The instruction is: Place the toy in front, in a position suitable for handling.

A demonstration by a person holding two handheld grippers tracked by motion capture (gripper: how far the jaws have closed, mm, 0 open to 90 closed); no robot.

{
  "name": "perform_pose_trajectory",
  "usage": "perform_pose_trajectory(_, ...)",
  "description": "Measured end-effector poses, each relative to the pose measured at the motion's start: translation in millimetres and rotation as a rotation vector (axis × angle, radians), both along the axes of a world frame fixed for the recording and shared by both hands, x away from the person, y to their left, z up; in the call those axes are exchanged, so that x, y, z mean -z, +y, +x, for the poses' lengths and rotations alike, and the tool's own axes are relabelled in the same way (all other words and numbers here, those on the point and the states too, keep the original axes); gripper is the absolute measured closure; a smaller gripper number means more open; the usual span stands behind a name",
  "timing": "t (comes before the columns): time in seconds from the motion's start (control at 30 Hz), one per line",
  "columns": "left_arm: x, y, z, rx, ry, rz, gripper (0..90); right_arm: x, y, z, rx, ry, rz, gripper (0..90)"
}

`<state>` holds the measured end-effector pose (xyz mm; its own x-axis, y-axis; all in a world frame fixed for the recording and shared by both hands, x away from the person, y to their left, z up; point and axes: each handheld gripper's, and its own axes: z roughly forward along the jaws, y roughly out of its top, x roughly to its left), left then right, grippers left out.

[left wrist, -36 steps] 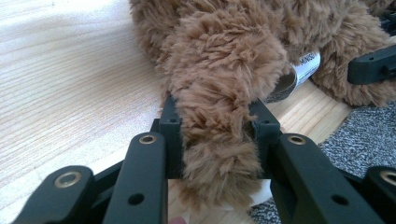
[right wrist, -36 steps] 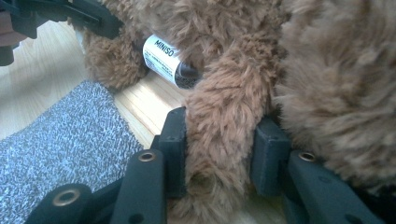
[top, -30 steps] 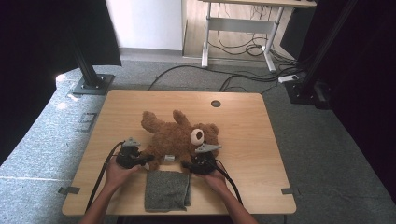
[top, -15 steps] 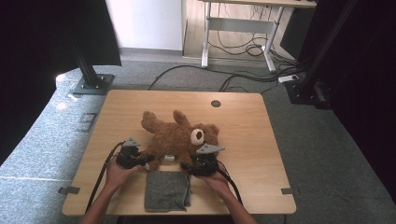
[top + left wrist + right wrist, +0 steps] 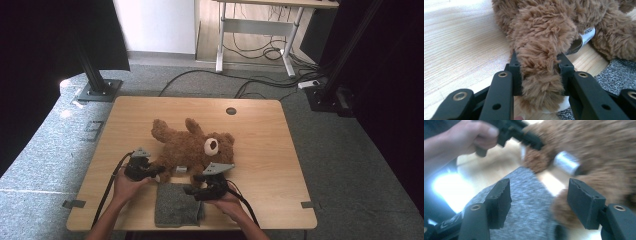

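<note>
Left gripper (image 5: pixel 537 75) clamps the teddy bear (image 5: pixel 192 147) by one leg, pinning it; right gripper (image 5: pixel 539 202), jaws just opened and empty, hovers over grey cloth (image 5: pixel 177 205).

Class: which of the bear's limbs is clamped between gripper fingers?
The leg nearest the grey cloth, pinched by the left gripper; the bear's other limbs lie free.

Brown teddy bear (image 5: pixel 192 147) lies mid-table, grey cloth (image 5: pixel 177 205) just beside.
</note>
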<state>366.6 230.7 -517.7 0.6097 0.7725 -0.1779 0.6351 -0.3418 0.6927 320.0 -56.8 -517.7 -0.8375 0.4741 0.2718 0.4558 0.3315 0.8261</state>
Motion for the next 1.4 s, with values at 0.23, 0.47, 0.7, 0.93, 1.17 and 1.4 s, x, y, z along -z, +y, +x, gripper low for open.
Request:
perform_pose_trajectory(0.23,0.4,0.3,0.0,-0.001,0.001,-0.006,65.3,12.6,23.4,-2.2,-0.062,0.039,-0.027,31.4)
perform_pose_trajectory(0.47,0.4,0.1,0.0,-0.002,0.001,-0.008,65.3,22.6,29.5,-4.1,-0.072,0.044,-0.091,25.9)
perform_pose_trajectory(0.7,0.5,0.3,0.1,-0.004,0.004,-0.009,65.3,29.7,35.7,-7.4,-0.073,0.008,-0.157,18.2)
perform_pose_trajectory(0.93,0.5,0.7,0.3,-0.002,0.005,-0.01,65.2,32.3,37.6,-11.2,-0.066,-0.046,-0.203,22.9)
perform_pose_trajectory(1.17,0.5,0.8,0.3,-0.002,0.006,-0.01,65.1,32.5,40.0,-16.2,-0.042,-0.107,-0.252,31.1)
perform_pose_trajectory(1.4,0.8,0.9,0.6,-0.003,0.007,-0.015,64.9,32.5,32.2,-13.6,-0.031,-0.116,-0.239,47.8)
